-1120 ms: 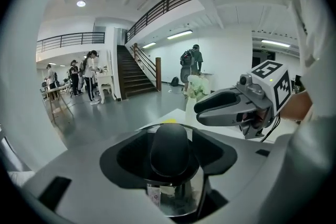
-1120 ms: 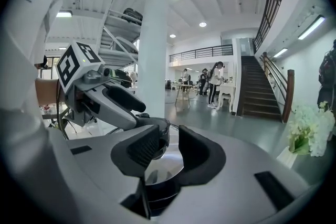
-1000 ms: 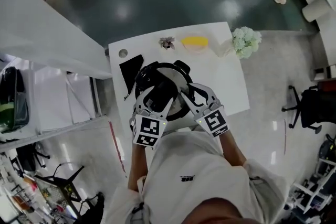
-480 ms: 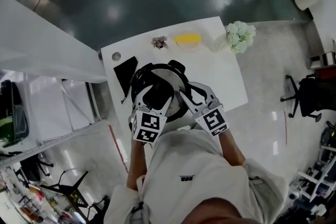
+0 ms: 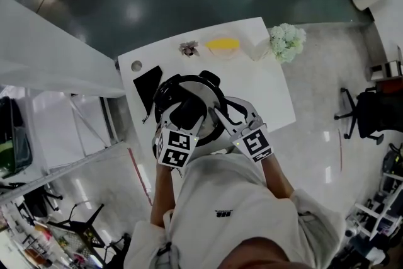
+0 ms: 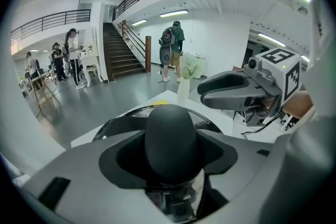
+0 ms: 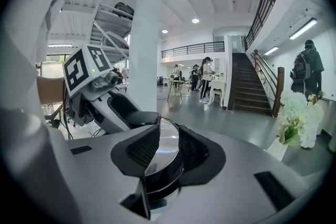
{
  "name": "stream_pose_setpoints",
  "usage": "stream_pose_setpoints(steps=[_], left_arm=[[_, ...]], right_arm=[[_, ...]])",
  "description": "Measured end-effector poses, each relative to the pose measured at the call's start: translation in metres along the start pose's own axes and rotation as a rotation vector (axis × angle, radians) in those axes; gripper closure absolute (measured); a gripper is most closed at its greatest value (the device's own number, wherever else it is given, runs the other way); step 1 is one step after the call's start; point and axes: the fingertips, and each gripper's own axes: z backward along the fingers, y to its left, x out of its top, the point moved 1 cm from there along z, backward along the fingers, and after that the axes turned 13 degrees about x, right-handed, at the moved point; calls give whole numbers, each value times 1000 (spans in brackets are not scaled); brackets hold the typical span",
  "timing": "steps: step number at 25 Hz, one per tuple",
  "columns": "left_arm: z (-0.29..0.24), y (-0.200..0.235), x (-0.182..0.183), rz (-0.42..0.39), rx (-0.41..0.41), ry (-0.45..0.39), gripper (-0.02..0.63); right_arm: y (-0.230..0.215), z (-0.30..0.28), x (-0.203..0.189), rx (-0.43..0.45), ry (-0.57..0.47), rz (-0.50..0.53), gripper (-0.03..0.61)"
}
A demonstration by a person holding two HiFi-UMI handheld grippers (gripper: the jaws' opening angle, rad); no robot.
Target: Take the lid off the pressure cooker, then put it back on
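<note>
The pressure cooker point(image 5: 204, 91) stands on the white table point(image 5: 271, 104) with its steel lid point(image 7: 167, 141) on. My left gripper point(image 5: 184, 113) reaches over the lid from the near side. Its jaws have just been closing, and the lid's black handle point(image 6: 170, 134) fills the gap between them, so the left gripper point(image 6: 170, 165) is shut on it. My right gripper point(image 5: 221, 115) sits at the cooker's near right edge. In the right gripper view, the narrow gap of the right gripper point(image 7: 163, 157) holds a black piece of the cooker's side, seemingly its side handle.
At the table's far edge lie a yellow object point(image 5: 223, 44), a small dried flower point(image 5: 187, 47) and a white bouquet point(image 5: 286, 41). A black sheet point(image 5: 146, 84) lies left of the cooker. An office chair point(image 5: 368, 113) stands to the right on the floor.
The left gripper has dipped slightly over the lid, still on the handle. The right gripper has stayed put. People at the far end of the hall have walked on.
</note>
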Motion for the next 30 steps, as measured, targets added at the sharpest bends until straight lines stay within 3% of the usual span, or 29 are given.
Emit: stream_pose_setpoints(steps=[11, 30], left_arm=[[0, -1, -1, -13, -25, 9, 327], [2, -2, -2, -160, -176, -19, 327]], right_arm=[[2, -3, 1, 6, 24, -31, 462], [9, 0, -5, -76, 51, -54, 462]])
